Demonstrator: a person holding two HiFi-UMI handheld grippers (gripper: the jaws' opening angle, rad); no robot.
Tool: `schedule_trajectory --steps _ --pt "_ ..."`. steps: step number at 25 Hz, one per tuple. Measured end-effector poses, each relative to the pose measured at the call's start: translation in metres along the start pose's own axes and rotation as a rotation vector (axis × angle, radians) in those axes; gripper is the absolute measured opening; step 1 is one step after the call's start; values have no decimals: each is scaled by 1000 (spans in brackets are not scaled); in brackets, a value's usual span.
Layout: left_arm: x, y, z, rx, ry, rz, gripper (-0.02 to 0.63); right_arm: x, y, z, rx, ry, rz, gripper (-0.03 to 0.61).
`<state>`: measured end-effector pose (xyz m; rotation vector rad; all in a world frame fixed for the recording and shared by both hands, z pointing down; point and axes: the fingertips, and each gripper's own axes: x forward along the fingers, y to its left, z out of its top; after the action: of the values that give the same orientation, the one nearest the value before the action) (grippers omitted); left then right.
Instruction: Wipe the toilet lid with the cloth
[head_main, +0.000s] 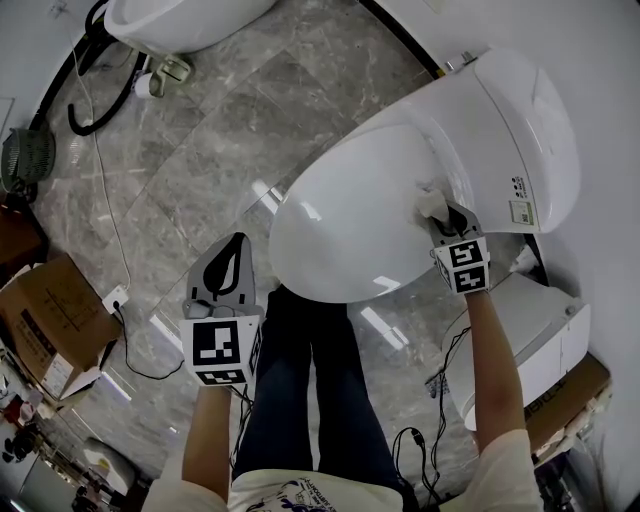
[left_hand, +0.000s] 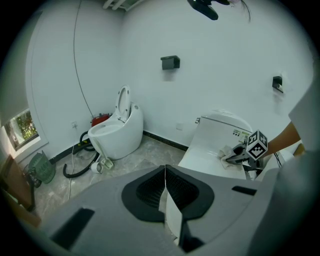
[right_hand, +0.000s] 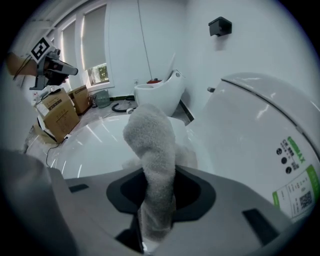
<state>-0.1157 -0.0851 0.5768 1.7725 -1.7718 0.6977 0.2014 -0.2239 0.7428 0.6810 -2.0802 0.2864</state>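
Cloth (right_hand: 150, 145) end hidden between clamped right gripper (head_main: 445, 215) fingers on toilet lid (head_main: 350, 225); left gripper (head_main: 234, 250) fingers together

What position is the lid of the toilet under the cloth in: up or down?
Down: the lid lies flat, with the cloth on top.

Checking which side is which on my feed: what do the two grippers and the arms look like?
Left gripper and right gripper match: grey bodies with black ribbed jaw pads, and each carries a cube of black-and-white square markers. The arms are bare below short white sleeves.
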Motion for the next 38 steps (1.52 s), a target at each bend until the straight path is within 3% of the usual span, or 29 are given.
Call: schedule_trajectory --steps 12,22,38 --pt "-1 -8 -2 7 -5 -23 11 -19 -28 -34 220 12 -182 112" --pt "-5 -8 -7 3 -6 -38 11 -34 -19 -60 339 51 -299 112" --pt "-18 -10 -15 1 -17 -57 11 -50 35 -85 404 81 -342 112"
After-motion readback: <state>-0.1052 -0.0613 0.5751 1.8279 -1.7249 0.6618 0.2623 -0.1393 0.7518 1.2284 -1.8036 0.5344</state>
